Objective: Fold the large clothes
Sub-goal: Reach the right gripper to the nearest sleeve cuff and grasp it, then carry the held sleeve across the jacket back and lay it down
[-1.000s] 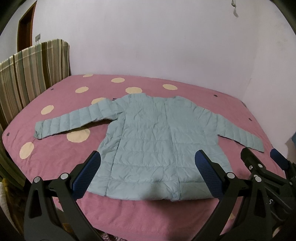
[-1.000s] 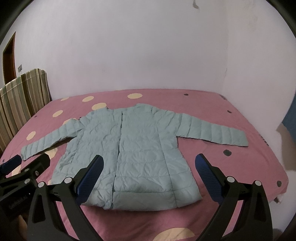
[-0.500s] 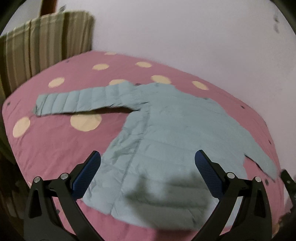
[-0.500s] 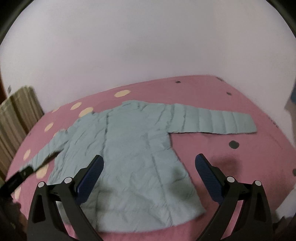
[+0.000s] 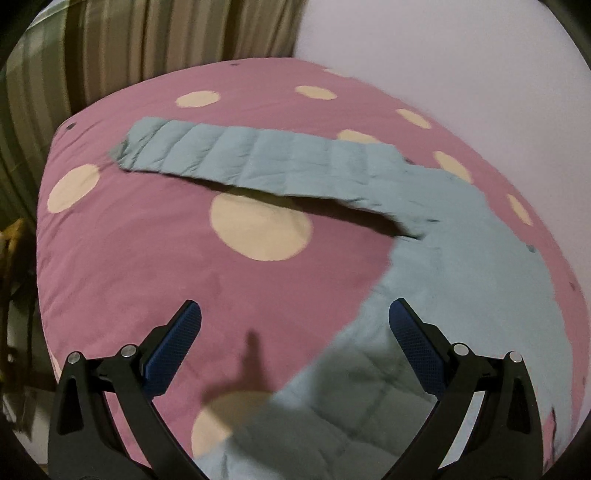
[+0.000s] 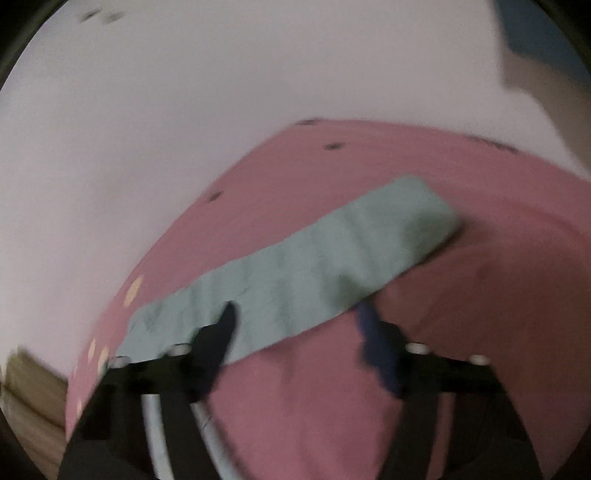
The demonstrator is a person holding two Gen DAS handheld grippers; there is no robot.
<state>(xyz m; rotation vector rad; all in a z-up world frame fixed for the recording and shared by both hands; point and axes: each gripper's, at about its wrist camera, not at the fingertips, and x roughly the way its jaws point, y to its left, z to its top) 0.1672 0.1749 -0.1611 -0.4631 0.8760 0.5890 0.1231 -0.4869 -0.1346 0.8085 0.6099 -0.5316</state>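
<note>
A light blue-green quilted jacket point(image 5: 480, 295) lies flat on the pink bedspread point(image 5: 147, 266). Its left sleeve point(image 5: 258, 162) stretches out toward the upper left. My left gripper point(image 5: 295, 310) hovers open above the jacket's side edge, right finger over the fabric, left finger over bare bedspread, nothing between the pads. In the blurred right wrist view the other sleeve point(image 6: 332, 258) runs diagonally across the bed. My right gripper point(image 6: 297, 306) is just above that sleeve's near edge. Its jaws are closing, and no fabric shows pinched between them.
Striped fabric point(image 5: 110, 48) stands along the bed's far-left side, and a pale wall point(image 5: 443, 55) runs behind the bed. The bedspread carries cream dots point(image 5: 258, 225). The bed's left edge drops off near a dim floor point(image 5: 18, 295). A blue object point(image 6: 535, 33) sits at upper right.
Both grippers have dropped closer to the bed and rolled. The left swung toward the left sleeve, the right toward the right sleeve. The right jaws stand narrower than before.
</note>
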